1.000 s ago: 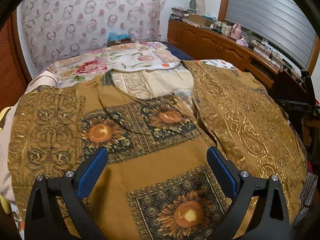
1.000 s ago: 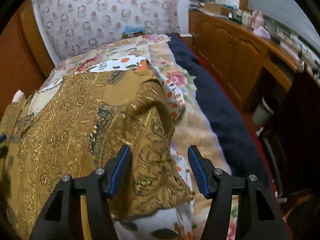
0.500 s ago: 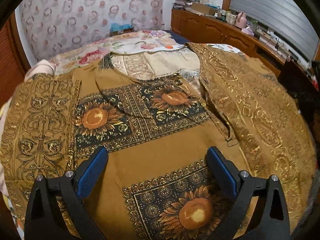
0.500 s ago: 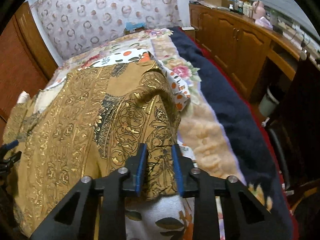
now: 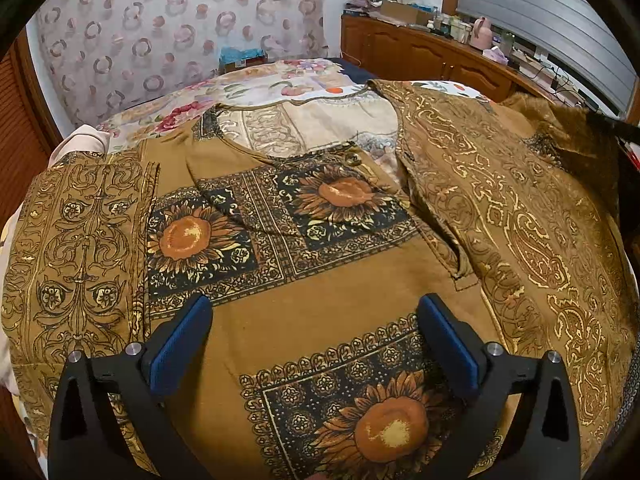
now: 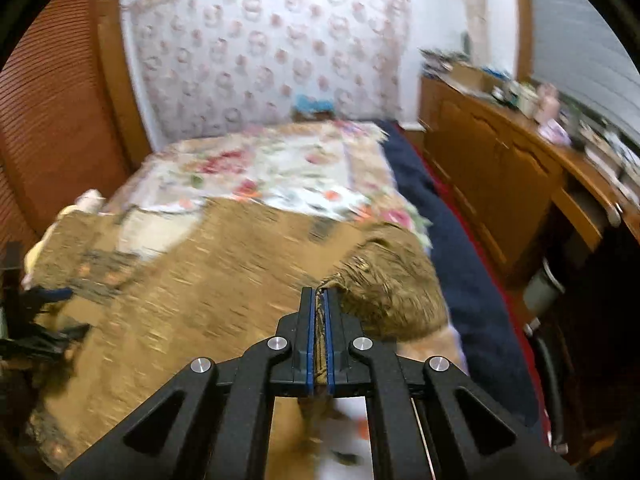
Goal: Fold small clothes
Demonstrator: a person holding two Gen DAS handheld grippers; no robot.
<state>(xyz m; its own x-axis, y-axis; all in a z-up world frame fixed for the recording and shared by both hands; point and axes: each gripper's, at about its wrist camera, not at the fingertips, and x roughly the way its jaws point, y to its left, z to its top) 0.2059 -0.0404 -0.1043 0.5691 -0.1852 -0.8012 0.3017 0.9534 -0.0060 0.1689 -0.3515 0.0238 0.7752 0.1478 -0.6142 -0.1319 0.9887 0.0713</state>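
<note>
A brown blouse [image 5: 320,288] with sunflower squares and gold-printed sleeves lies spread on the bed. My left gripper [image 5: 314,332] is open and empty, hovering over the blouse's lower front. My right gripper [image 6: 319,300] is shut on the edge of the blouse's right sleeve [image 6: 384,284] and holds it lifted off the bed; the view is blurred by motion. The raised sleeve shows at the far right of the left wrist view [image 5: 568,136]. The left gripper shows at the left edge of the right wrist view [image 6: 44,296].
A floral bedspread [image 5: 260,88] covers the bed under the blouse, with a dark blue blanket [image 6: 452,240] along its right side. A wooden cabinet [image 6: 500,168] with clutter on top runs along the right. A patterned headboard [image 5: 180,32] stands behind.
My right gripper has closed on the sleeve edge and lifted it, moving fast. My left gripper has moved forward over the blouse and stays open.
</note>
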